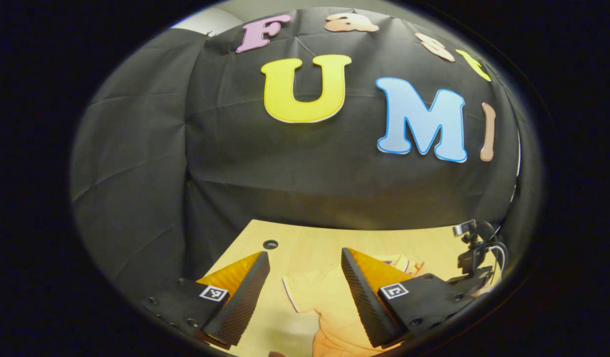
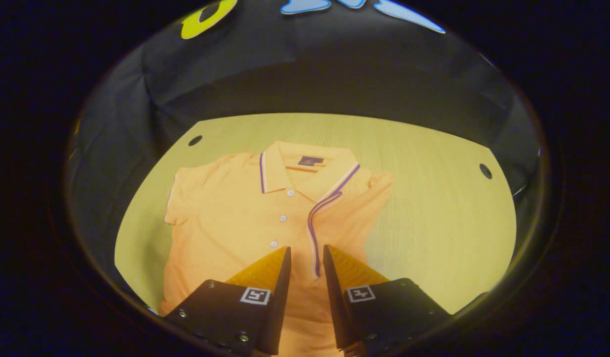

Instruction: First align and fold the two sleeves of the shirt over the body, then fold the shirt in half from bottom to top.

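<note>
Orange polo shirt (image 2: 255, 223) lies flat on the pale wooden table (image 2: 433, 208), collar pointing away from the right gripper (image 2: 306, 255), buttons and purple-striped placket facing up. Both short sleeves are spread out to the sides, so nothing's folded yet. The right gripper sits above the shirt's lower body, right over the placket, fingers a narrow gap apart and not clamped on any cloth. In the left gripper view, the left gripper (image 1: 305, 260) has its fingers spread wide, holding nothing, with one sleeve (image 1: 309, 290) of the shirt on the table just ahead between them. Off to its right there's a small camera on a stand (image 1: 475, 248).
</note>
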A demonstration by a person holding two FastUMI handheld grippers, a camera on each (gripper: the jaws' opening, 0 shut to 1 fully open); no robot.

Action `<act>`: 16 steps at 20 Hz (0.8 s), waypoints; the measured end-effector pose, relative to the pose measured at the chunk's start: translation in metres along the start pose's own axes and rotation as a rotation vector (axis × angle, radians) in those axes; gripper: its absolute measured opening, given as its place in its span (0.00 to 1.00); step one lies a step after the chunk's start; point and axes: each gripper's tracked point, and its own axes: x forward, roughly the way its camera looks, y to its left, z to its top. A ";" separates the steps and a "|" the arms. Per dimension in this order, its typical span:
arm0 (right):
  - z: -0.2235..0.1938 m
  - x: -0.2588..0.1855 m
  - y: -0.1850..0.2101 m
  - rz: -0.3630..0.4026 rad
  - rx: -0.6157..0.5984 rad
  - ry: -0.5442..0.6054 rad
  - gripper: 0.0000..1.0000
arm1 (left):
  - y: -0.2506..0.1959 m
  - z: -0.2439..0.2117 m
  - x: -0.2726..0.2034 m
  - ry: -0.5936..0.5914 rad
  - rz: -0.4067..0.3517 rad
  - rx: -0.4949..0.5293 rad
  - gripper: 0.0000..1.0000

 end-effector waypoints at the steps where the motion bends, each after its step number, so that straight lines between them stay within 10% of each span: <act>1: 0.002 -0.006 0.000 -0.002 -0.008 -0.012 0.36 | 0.001 -0.005 0.006 0.008 -0.006 -0.001 0.94; 16: 0.022 -0.120 0.033 0.037 -0.002 -0.169 0.41 | 0.025 -0.131 0.121 0.224 -0.044 0.023 0.95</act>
